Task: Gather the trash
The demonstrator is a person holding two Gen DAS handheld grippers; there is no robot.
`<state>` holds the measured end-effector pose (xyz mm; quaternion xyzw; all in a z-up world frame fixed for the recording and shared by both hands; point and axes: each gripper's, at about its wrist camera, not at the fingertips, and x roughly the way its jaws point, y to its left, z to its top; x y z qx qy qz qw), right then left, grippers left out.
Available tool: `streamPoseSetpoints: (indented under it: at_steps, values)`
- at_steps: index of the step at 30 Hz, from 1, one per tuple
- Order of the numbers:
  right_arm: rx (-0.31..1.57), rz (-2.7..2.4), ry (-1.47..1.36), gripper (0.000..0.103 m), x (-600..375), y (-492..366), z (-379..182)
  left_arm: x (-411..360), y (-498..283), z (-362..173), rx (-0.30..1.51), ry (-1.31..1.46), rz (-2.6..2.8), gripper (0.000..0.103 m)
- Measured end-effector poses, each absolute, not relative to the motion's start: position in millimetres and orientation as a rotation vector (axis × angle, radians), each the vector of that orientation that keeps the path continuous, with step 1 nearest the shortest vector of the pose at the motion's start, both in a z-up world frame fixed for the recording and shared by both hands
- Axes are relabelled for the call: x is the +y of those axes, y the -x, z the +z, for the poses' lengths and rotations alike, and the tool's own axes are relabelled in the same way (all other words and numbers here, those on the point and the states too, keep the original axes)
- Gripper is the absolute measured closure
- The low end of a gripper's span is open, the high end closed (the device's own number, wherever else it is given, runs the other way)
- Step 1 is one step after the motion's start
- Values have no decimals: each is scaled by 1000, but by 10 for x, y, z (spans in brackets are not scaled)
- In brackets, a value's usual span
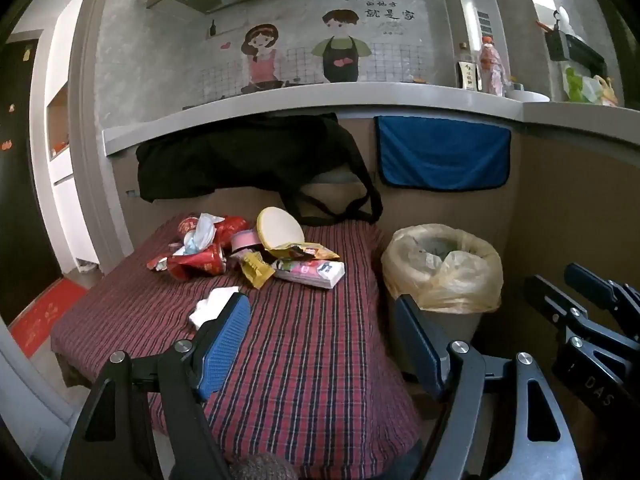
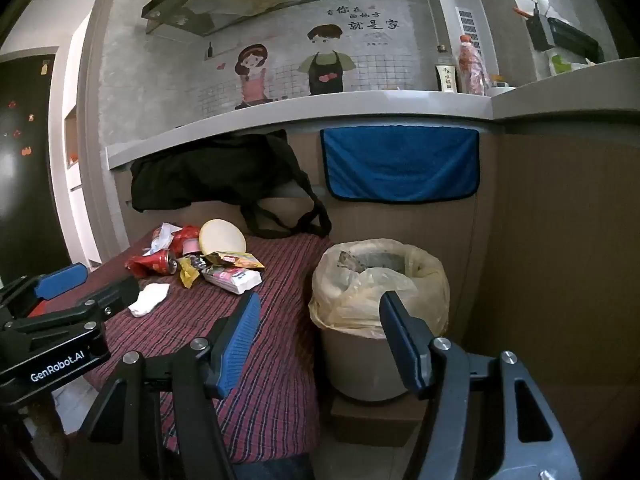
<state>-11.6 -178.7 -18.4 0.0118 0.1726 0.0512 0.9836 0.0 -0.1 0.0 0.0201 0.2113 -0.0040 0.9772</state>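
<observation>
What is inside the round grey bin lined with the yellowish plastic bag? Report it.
The round grey bin holds a yellowish plastic bag folded over its rim, with some greyish crumpled material near the top. Anything deeper is covered by the bag's folds.

Left gripper (image 1: 322, 326) and right gripper (image 2: 320, 326) side by side, both tipped slightly downward, fingers spread wide, nothing between them.

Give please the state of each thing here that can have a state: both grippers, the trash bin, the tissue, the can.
left gripper: open, empty
right gripper: open, empty
trash bin: uncovered, lined with a yellow bag
white tissue: crumpled, lying apart from the pile
red can: crushed, on its side
blue towel: hanging
</observation>
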Motion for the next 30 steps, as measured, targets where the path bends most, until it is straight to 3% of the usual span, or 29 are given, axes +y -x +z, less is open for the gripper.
streamPoseSetpoints:
  at_steps: [30]
  values:
    - [355,83,-38,43,-1761,169,-176,48,-1,19,419,-31,-9,28]
